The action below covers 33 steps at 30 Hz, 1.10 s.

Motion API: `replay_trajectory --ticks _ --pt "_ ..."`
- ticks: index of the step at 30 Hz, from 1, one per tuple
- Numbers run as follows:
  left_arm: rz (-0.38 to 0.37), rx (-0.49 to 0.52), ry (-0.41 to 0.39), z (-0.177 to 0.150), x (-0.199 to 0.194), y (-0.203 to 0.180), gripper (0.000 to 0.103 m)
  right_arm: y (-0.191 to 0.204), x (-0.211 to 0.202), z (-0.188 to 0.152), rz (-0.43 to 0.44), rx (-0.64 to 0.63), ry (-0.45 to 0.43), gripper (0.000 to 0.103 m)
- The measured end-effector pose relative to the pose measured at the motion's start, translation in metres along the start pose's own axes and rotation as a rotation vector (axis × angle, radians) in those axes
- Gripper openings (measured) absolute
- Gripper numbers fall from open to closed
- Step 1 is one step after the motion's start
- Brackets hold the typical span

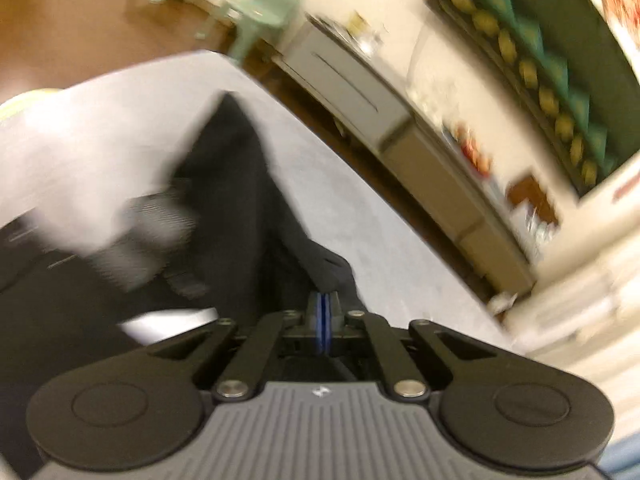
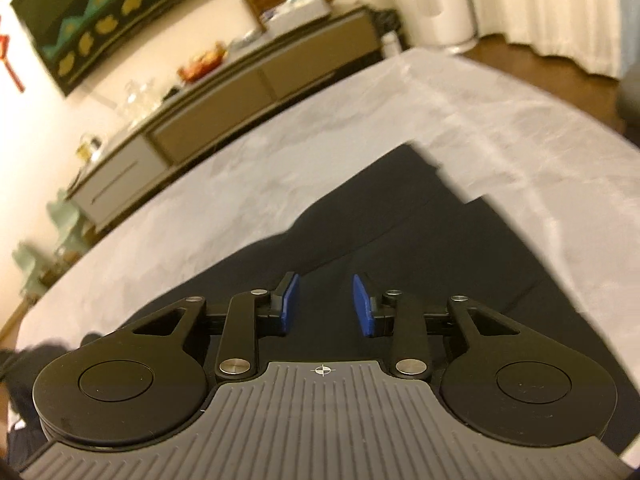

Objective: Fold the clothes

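Left gripper (image 1: 324, 304) fingers clenched, blue pads pressed together on a raised fold of the black garment (image 1: 240, 184), which lies spread on the pale grey tabletop (image 1: 352, 184). Right gripper (image 2: 325, 304) fingers released, parted above the same garment (image 2: 400, 232), nothing between them. Beyond the garment, past the tabletop's far edge: a low sideboard (image 2: 248, 92) against the wall, cluttered with glassware and a basket, a green-and-yellow hanging (image 2: 100, 12) above it. Left view badly motion-blurred; a striped grey shape (image 1: 156, 224) beside the garment cannot be identified.
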<state>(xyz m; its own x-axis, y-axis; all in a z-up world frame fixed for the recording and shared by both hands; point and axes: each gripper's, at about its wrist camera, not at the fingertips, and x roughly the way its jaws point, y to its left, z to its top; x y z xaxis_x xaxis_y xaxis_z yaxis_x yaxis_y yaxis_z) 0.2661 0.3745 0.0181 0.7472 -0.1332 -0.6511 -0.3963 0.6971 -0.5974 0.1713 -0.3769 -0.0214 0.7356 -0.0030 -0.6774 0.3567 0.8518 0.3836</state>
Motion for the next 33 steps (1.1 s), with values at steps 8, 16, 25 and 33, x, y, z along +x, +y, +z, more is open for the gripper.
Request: replay_trajectory --ticks 8,16,25,33 --pt "-0.009 -0.139 -0.038 -0.019 -0.020 0.056 0.057 -0.035 -0.006 -0.008 0.075 0.215 0.052 0.060" --pt "0.056 -0.049 -0.006 -0.008 0.013 0.044 0.074 -0.061 -0.015 -0.022 0.018 0.351 0.030 0.075" --pt "0.046 0.040 0.037 0.008 0.050 0.022 0.072 -0.050 0.022 -0.023 0.044 0.333 0.031 0.072" --pt "0.036 0.044 0.073 0.006 0.051 0.028 0.029 -0.045 0.046 -0.015 0.067 0.332 0.019 0.028"
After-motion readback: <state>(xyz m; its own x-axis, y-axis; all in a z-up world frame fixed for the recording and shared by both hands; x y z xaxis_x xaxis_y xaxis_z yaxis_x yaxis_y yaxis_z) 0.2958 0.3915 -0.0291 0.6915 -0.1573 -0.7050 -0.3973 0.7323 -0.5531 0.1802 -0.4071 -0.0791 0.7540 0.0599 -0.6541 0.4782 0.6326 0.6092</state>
